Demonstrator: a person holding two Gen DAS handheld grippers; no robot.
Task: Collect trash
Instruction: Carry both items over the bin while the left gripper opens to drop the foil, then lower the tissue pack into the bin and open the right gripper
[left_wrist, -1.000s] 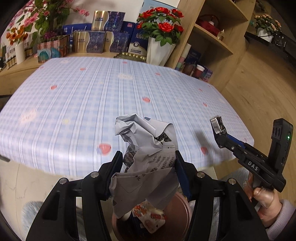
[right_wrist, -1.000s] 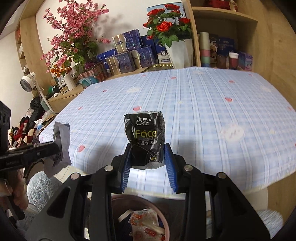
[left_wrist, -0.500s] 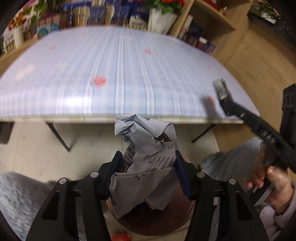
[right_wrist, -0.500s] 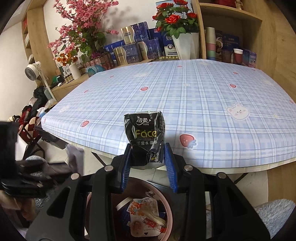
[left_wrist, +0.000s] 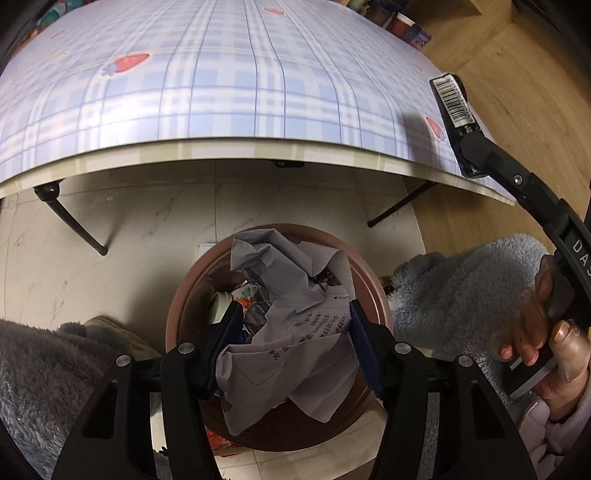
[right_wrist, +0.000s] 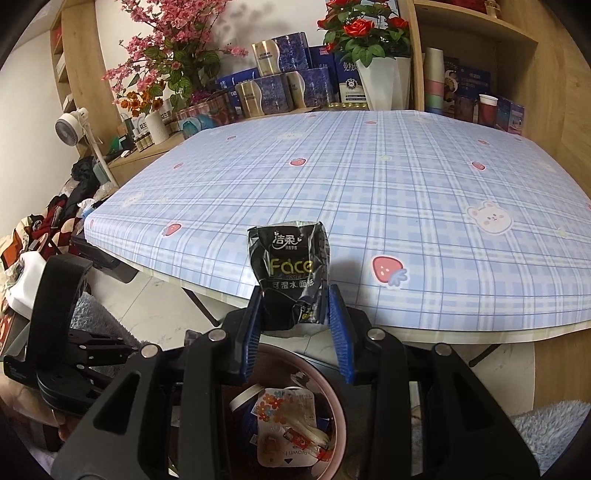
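Observation:
My left gripper (left_wrist: 293, 325) is shut on a crumpled grey printed paper (left_wrist: 295, 325) and points down over the brown round trash bin (left_wrist: 373, 280) on the floor. The bin holds wrappers (left_wrist: 245, 295). My right gripper (right_wrist: 293, 299) is shut on a black tissue packet (right_wrist: 290, 273) marked "Face", held at the table's front edge above the same bin (right_wrist: 338, 413), which holds a flowered wrapper (right_wrist: 286, 417). The right gripper and packet also show at the right of the left wrist view (left_wrist: 456, 107).
The blue plaid table (right_wrist: 369, 192) has thin black legs (left_wrist: 70, 221) beside the bin. Boxes, flower vases and shelves stand behind the table. The left gripper's body (right_wrist: 62, 332) sits left of the bin. Fluffy grey fabric (left_wrist: 461, 288) flanks the bin.
My left gripper has tipped down from the tabletop to over the bin, still holding the paper. My right gripper has drawn back toward the table's edge with the packet.

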